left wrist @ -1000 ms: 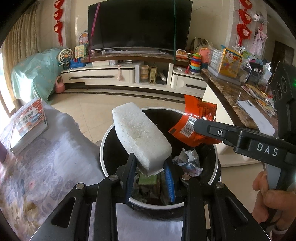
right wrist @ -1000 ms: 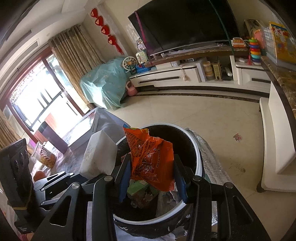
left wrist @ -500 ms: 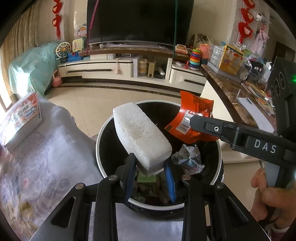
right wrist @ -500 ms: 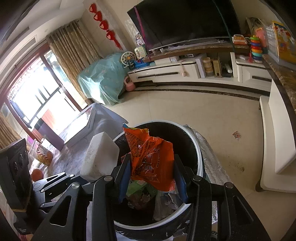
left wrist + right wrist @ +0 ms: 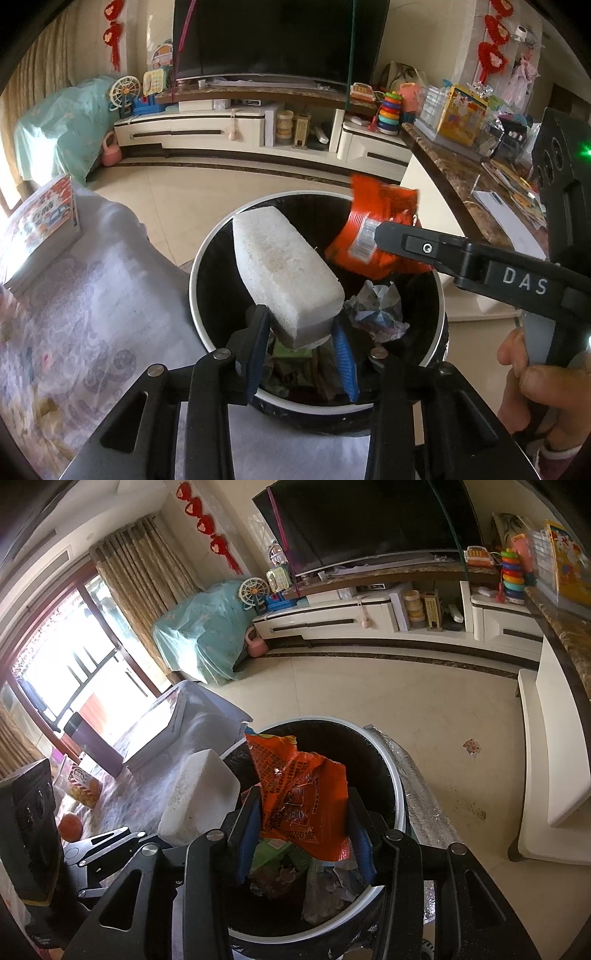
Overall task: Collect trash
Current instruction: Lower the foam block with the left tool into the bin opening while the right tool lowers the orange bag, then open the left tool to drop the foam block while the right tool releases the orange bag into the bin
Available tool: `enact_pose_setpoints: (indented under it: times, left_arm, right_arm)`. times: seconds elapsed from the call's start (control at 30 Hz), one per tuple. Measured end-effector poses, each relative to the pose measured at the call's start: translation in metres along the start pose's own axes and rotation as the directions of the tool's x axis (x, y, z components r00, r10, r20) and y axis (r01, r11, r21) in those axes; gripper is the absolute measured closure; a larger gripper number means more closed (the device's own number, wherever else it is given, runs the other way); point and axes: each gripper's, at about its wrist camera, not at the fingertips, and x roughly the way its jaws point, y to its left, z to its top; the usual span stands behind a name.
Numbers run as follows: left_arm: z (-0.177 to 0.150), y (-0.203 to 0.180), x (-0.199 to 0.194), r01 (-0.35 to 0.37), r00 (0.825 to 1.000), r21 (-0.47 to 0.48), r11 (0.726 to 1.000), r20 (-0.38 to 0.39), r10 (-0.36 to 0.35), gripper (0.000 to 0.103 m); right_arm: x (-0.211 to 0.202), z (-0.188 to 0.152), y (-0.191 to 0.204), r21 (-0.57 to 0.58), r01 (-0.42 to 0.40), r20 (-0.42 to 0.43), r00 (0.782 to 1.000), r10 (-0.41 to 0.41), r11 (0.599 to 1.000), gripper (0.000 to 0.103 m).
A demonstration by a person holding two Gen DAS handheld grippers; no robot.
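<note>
- Your left hand-held gripper (image 5: 301,354) has a white foam block (image 5: 284,273) between its blue pads. The block is long and brick-shaped, rough and a little grey on top, and it tilts up and away over the bin. The jaws are opening; the near end of the block sits between them, and the pads look to be touching its sides.
- Your right hand-held gripper (image 5: 303,834) has an orange snack wrapper (image 5: 301,797) between its pads. The wrapper is crumpled and printed, with a torn top edge and a white barcode patch on the side seen from the left wrist view. These jaws are opening too, with the wrapper standing upright between them, against both pads.
- Both pieces of trash hang right above the mouth of the trash bin (image 5: 199,273), a round black bin with a pale rim.
- Inside the bin you can see a crumpled paper ball (image 5: 376,310) with blue print, something green (image 5: 273,853) and other scraps too jumbled to tell apart.
- Count: two hand-held grippers, one foam block, one wrapper, one bin.
- Your hand (image 5: 535,384) shows at the right edge of the left wrist view, on the right gripper's handle.
- To the left of the bin a patterned cloth covers the surface (image 5: 74,317), and a book (image 5: 37,229) lies on it.
</note>
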Motion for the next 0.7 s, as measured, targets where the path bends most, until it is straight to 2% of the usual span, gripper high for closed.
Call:
enact_pose_setpoints:
  times: [0.03,0.1,0.13,0.3,0.43,0.57,0.7]
  left_arm:
    - [0.0,0.0,-0.001,-0.002,1.0,-0.004,1.0,-0.001,0.002,0.064]
    - [-0.001,0.002,-0.005,0.0,1.0,-0.017,1.0,0.007,0.0,0.057]
    - [-0.003,0.003,-0.008,-0.001,1.0,-0.027,1.0,0.017,0.001,0.05]
    - [-0.016,0.008,-0.024,-0.005,0.998,-0.064,0.998,0.059,0.009,0.048]
    - [-0.039,0.01,-0.041,-0.005,0.995,-0.109,0.994,0.096,0.015,0.04]
    - [-0.065,0.012,-0.058,0.007,0.991,-0.155,0.988,0.132,0.013,0.039]
    - [-0.094,0.014,-0.077,0.0,0.985,-0.198,0.98,0.169,0.034,0.031]
  right_arm:
    - [0.0,0.0,-0.001,0.003,0.001,-0.001,1.0,-0.001,1.0,0.043]
    - [-0.002,0.001,-0.002,0.014,0.002,0.004,1.0,-0.002,1.0,0.035]
    - [-0.003,0.0,-0.002,0.016,0.002,0.01,1.0,-0.002,1.0,0.033]
    - [-0.018,-0.003,-0.003,0.035,-0.01,0.047,0.999,0.009,0.999,0.026]
    - [-0.033,-0.01,-0.002,0.051,-0.028,0.075,0.997,0.024,0.998,0.016]
    - [-0.048,-0.021,0.003,0.053,-0.044,0.098,0.994,0.038,0.998,0.013]
    - [-0.062,-0.042,0.015,0.049,-0.05,0.122,0.992,0.043,0.998,0.011]
